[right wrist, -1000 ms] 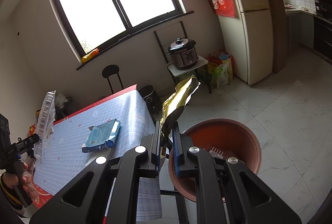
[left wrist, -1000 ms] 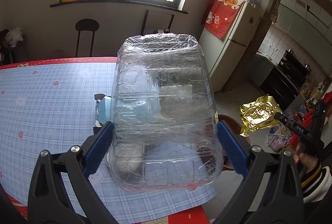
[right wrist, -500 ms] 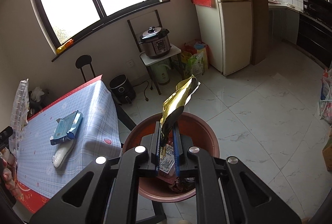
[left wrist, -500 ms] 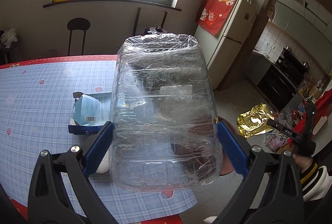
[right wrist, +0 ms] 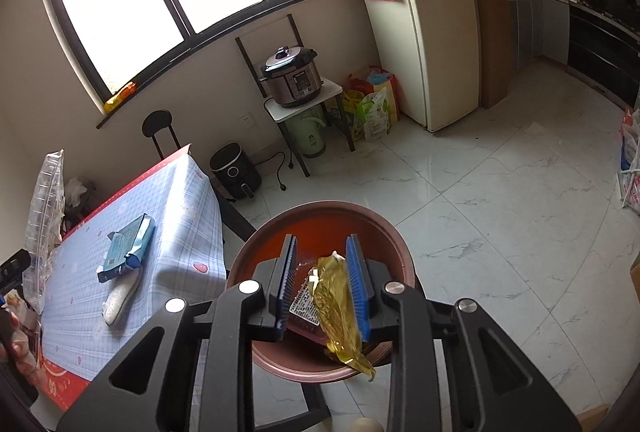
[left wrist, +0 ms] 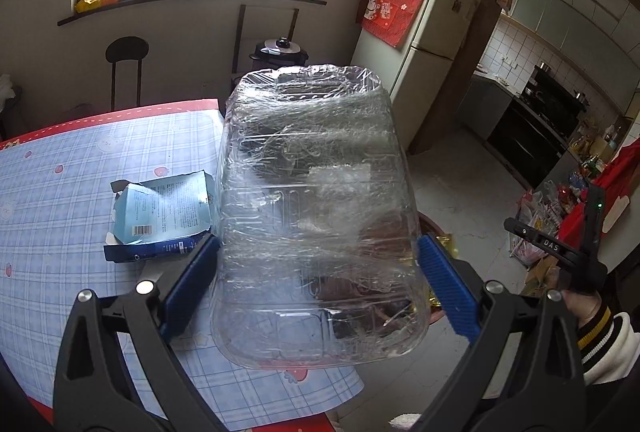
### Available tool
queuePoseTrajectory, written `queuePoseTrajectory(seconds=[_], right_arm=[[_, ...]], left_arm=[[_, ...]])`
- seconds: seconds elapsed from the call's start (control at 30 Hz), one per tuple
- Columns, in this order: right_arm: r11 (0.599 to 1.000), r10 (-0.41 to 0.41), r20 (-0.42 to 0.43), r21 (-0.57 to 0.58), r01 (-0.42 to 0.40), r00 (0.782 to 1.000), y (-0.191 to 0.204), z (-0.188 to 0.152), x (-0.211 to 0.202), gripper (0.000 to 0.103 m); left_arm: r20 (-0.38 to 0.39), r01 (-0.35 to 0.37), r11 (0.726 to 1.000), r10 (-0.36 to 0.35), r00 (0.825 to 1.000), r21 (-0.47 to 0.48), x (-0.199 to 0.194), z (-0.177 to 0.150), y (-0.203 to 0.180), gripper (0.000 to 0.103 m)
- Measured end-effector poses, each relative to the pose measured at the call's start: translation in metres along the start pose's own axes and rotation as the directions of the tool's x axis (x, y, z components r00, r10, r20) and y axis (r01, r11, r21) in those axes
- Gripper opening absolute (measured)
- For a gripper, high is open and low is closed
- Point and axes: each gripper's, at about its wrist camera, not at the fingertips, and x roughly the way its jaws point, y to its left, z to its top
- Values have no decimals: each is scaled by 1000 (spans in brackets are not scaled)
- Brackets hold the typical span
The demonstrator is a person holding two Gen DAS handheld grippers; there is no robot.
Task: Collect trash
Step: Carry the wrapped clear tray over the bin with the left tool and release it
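My left gripper [left wrist: 318,284] is shut on a clear plastic container [left wrist: 316,211], held in the air over the table's right edge; the container also shows edge-on at the far left of the right wrist view [right wrist: 44,203]. My right gripper [right wrist: 322,282] is open above the brown trash bin [right wrist: 384,232]. A gold foil wrapper [right wrist: 338,308] hangs between its jaws, against the right pad, over the bin. Other wrappers lie in the bin. A torn blue carton [left wrist: 160,216] lies on the table; it also shows in the right wrist view [right wrist: 128,248].
The table [left wrist: 80,159] has a blue checked cloth with a red border. A white oblong object [right wrist: 120,296] lies beside the carton. A stool [right wrist: 160,129], an air fryer [right wrist: 234,169], a rice cooker on a stand [right wrist: 294,77] and a fridge [right wrist: 432,15] stand along the wall.
My right gripper moved over the bin and opened; the gold wrapper has dropped from upright to hanging low between the jaws. My left gripper carried the container rightward toward the table edge.
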Motion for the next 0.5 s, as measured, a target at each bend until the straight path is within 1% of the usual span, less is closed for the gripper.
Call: queuePoseTrajectory(seconds=[0.17,0.2,0.23,0.4,0.47,0.5], right_arm=[[1000,-2,20,20,1,1000,-6,-1,-10,27],[1000,-2,25,23,1,1000,-8,-1,-12,32],[1000,-2,31,26,1,1000,-8,-1,-14,40],[999,-21,53,25,19,998,-10,2,-24,58],[999,-24,60,29,22,998,-12,3,-28,61],[999,-28,63,33,26,998,-14,3,-30,65]], left_arm=[[-10,19,1000,-19,1000,24,5,1,-9,97],[-12,23,999,-22,1000,30,7,1,-11,97],[-13,26,999,-25,1000,34,7,1,-13,97],[-24,42,998,-41,999,47,14,0,-19,97],[-29,51,997,-50,998,53,18,1,-24,97],[-34,56,997,-54,998,59,20,1,-26,97]])
